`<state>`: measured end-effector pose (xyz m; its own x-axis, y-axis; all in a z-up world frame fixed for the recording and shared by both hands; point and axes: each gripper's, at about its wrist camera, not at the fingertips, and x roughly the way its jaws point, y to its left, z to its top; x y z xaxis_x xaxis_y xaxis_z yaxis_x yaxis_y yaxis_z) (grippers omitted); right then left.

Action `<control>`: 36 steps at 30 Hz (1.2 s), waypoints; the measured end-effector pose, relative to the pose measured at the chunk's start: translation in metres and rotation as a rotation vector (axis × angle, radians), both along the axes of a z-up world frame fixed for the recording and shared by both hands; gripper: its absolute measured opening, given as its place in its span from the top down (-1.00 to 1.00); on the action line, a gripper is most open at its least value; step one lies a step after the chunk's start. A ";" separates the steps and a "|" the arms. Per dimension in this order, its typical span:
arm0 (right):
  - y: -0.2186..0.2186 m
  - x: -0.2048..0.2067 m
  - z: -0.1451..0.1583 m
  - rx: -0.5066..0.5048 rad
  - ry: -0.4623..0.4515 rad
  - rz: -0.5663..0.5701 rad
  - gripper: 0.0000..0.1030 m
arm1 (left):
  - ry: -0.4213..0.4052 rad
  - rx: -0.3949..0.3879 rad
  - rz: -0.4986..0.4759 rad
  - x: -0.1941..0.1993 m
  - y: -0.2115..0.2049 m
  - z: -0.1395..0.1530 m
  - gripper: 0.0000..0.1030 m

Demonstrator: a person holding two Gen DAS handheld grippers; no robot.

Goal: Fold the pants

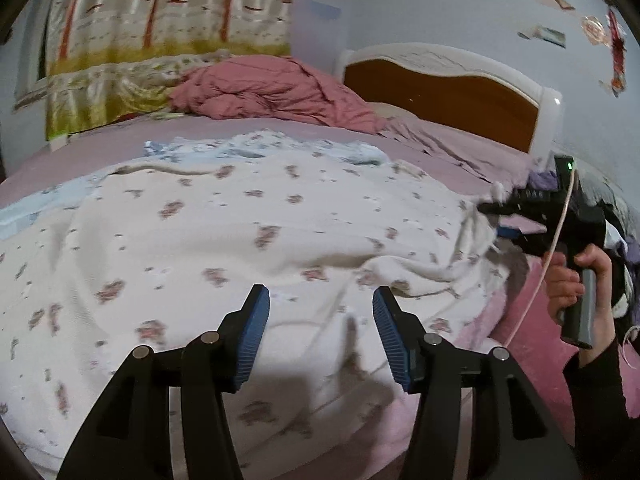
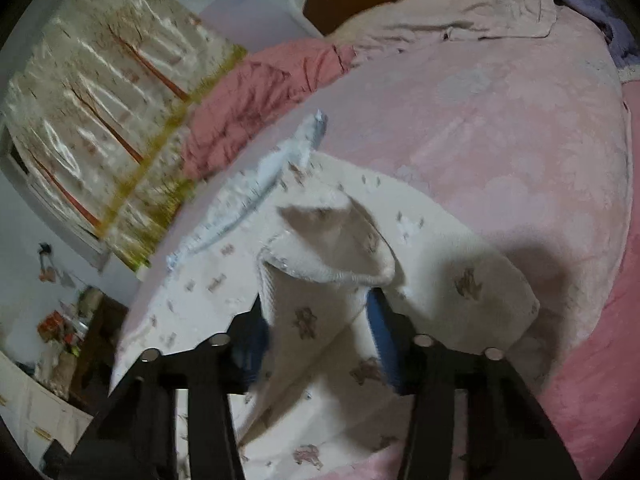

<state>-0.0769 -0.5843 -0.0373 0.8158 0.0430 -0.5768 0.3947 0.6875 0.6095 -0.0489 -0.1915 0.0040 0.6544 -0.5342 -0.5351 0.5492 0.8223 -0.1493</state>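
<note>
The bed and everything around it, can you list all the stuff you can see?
Pants: one, white with small flowers, spread on the bed.
Bed sheet: one, pink, under the pants.
Quilt: one, rose pink, bunched near the headboard.
Headboard: one, white frame with brown panel, by the wall.
Curtain: one, tree print, behind the bed.
Left gripper: black with blue pads, open above the pants.
Right gripper: black, with a fold of pants between its jaws.
Hand: one, holding the right gripper's handle.
</note>
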 end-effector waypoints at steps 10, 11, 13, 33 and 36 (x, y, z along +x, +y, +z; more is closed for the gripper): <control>-0.006 -0.032 0.004 -0.089 0.003 -0.023 -0.16 | -0.008 0.008 0.110 0.002 0.032 -0.005 -0.15; -0.006 -0.031 0.006 -0.085 -0.011 -0.019 -0.30 | -0.002 0.007 0.119 0.002 0.035 -0.007 -0.15; -0.006 -0.031 0.013 -0.081 -0.046 -0.025 -0.30 | 0.002 0.004 0.140 0.000 0.041 -0.009 -0.17; 0.004 -0.054 0.055 -0.599 -0.093 -0.192 0.67 | -0.010 0.020 0.153 -0.041 0.044 -0.020 -0.26; -0.008 -0.048 0.027 -0.566 0.013 -0.193 0.67 | -0.003 0.054 0.129 -0.041 0.041 -0.026 -0.26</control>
<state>-0.1250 -0.5928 -0.0101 0.7711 -0.4221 -0.4767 0.5496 0.8192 0.1636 -0.0897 -0.1508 -0.0223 0.7172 -0.4164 -0.5587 0.4389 0.8927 -0.1020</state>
